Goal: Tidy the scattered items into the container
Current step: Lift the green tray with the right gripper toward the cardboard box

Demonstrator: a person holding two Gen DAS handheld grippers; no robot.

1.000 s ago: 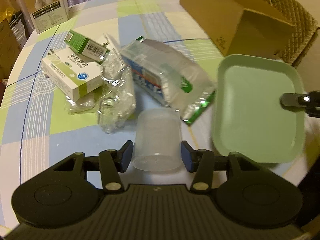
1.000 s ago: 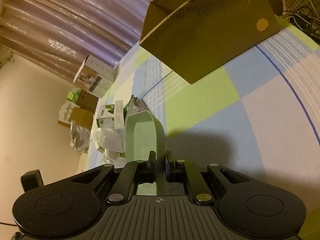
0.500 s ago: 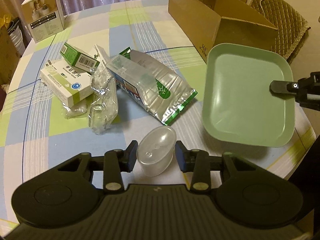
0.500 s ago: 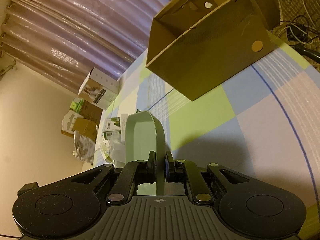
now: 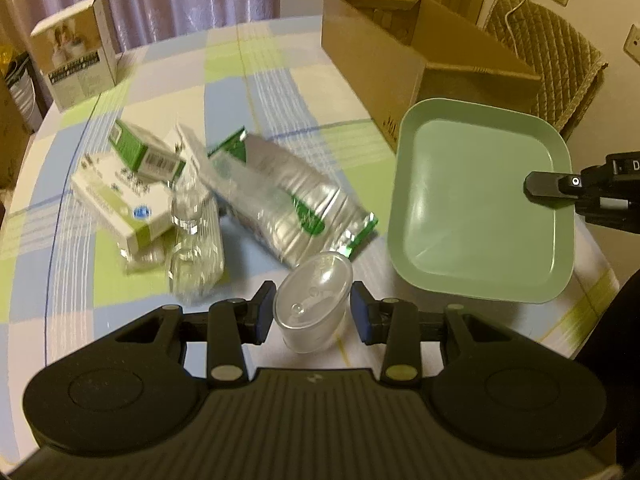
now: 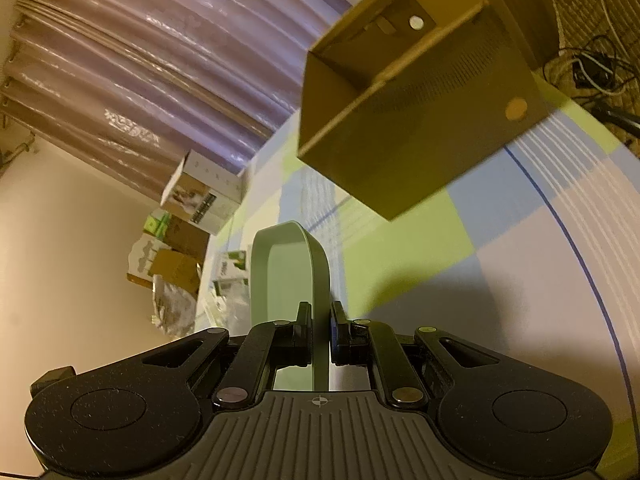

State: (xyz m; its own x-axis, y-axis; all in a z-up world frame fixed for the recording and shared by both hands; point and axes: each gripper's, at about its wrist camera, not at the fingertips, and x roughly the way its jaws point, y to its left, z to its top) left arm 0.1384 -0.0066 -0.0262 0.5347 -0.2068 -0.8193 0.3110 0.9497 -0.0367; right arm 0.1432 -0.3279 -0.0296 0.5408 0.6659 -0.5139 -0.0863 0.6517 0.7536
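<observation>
Left gripper (image 5: 313,312) grasps clear cup (image 5: 312,307), tilted, above table (image 5: 280,92). Right gripper (image 6: 321,334) clenched on green tray (image 6: 288,272) rim; tray seemingly lifted off table.

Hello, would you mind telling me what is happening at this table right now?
A person is tidying with a gripper in each hand. The left gripper holds a clear plastic cup, tipped on its side. The right gripper is shut on the rim of an empty green tray. Medicine boxes and a foil packet lie on the checked tablecloth.
</observation>
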